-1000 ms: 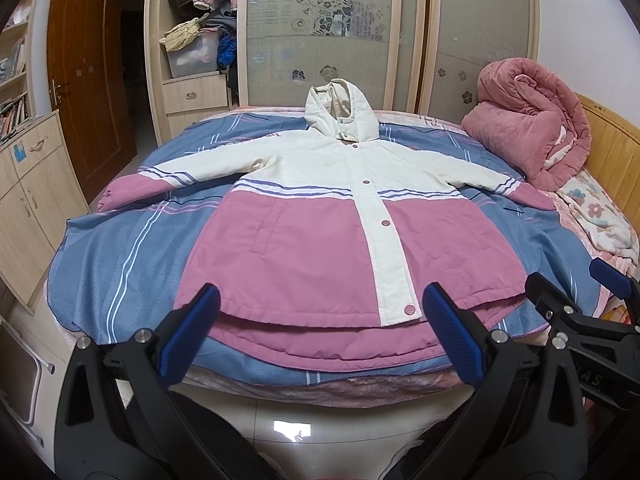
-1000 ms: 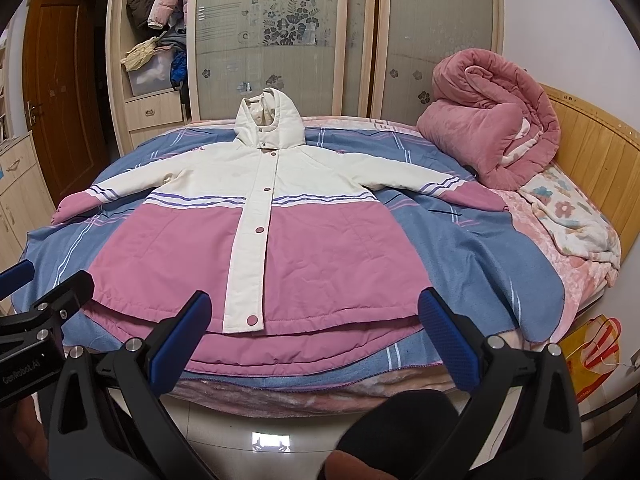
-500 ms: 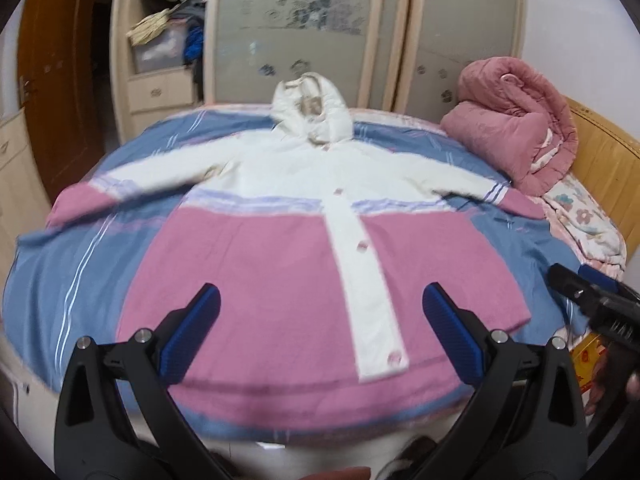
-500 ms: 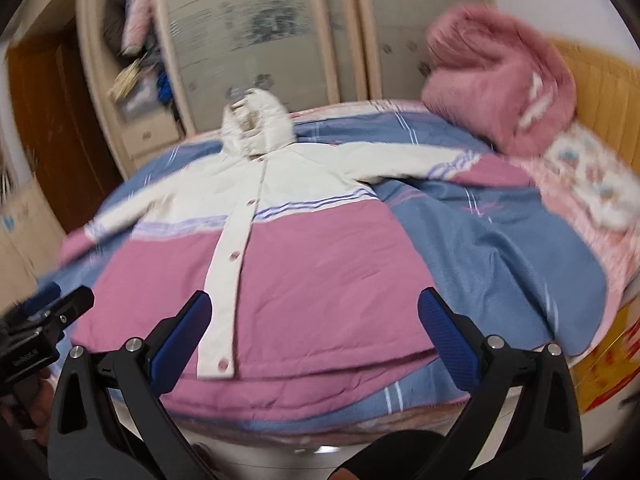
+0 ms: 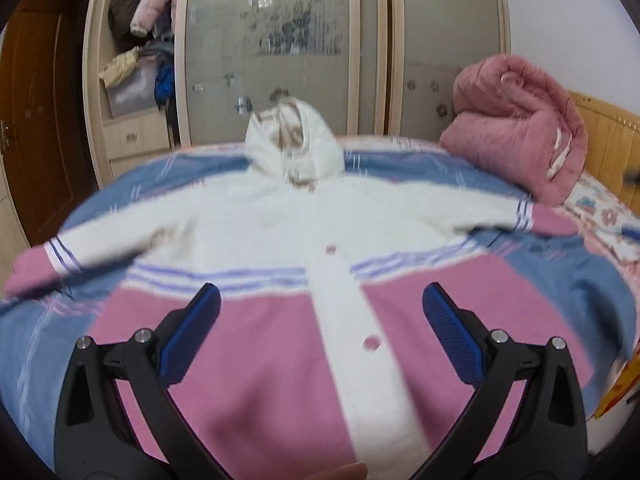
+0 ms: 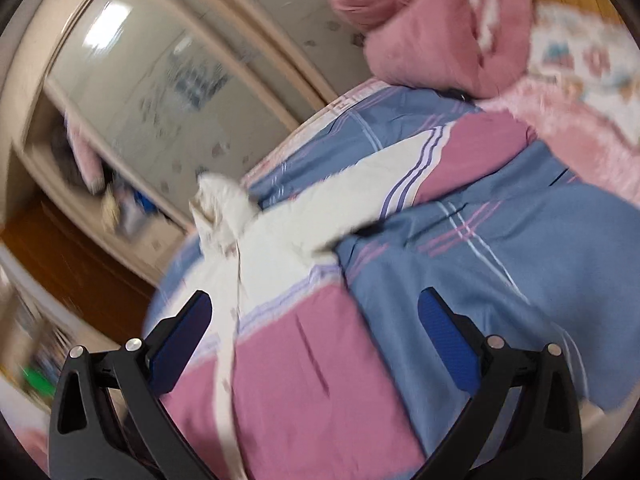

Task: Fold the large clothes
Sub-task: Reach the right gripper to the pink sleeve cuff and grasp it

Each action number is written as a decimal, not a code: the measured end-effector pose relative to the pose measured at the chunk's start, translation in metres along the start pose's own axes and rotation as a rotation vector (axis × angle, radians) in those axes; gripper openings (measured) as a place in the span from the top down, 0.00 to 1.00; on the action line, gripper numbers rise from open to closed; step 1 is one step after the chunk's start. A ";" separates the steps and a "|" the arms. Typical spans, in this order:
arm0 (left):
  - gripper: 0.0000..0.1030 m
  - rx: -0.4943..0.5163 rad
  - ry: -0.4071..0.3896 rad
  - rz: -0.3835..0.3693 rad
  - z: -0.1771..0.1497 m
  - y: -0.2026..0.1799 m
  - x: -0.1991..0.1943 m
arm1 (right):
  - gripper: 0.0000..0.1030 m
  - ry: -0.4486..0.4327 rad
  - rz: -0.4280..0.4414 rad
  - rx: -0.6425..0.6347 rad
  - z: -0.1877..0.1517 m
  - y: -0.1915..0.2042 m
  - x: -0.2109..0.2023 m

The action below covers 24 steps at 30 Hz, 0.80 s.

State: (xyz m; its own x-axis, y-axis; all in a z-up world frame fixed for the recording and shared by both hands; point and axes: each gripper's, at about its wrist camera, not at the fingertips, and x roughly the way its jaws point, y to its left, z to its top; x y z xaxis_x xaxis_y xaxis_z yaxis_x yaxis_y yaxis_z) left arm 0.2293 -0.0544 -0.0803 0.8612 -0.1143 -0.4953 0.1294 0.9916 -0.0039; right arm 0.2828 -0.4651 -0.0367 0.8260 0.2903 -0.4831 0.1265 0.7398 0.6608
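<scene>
The coat (image 5: 320,280) lies spread face-up on the bed (image 5: 580,280); the left gripper (image 5: 320,328) and right gripper (image 6: 316,326) hover above it, jaws wide apart, holding nothing.

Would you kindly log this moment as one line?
phase: approach | coat: flat on bed, unfolded | left gripper: open, empty | right gripper: open, empty

Wardrobe (image 5: 360,60): frosted sliding doors with a faint floral print, pale wood frame.
Open shelves (image 5: 132,60): left of the doors, stuffed with clothes (drawers below).
Door (image 5: 36,120): dark brown wood, far left.
Bed (image 5: 560,280): blue striped cover.
Quilt (image 5: 516,128): rolled, pink, beside a wooden headboard (image 5: 608,136).
Wall (image 5: 560,20): probably white; blurred.
</scene>
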 end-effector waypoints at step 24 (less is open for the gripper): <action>0.02 -0.119 0.051 -0.068 0.006 0.033 0.032 | 0.20 -0.110 -0.234 0.454 0.118 -0.208 0.139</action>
State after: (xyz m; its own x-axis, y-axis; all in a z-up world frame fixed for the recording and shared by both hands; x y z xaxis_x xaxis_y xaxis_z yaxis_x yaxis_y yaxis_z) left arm 0.2646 -0.0258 -0.0911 0.8257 -0.1817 -0.5341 0.1249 0.9821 -0.1409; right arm 0.4357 -0.6506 -0.1737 0.7969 0.0646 -0.6006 0.5203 0.4320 0.7367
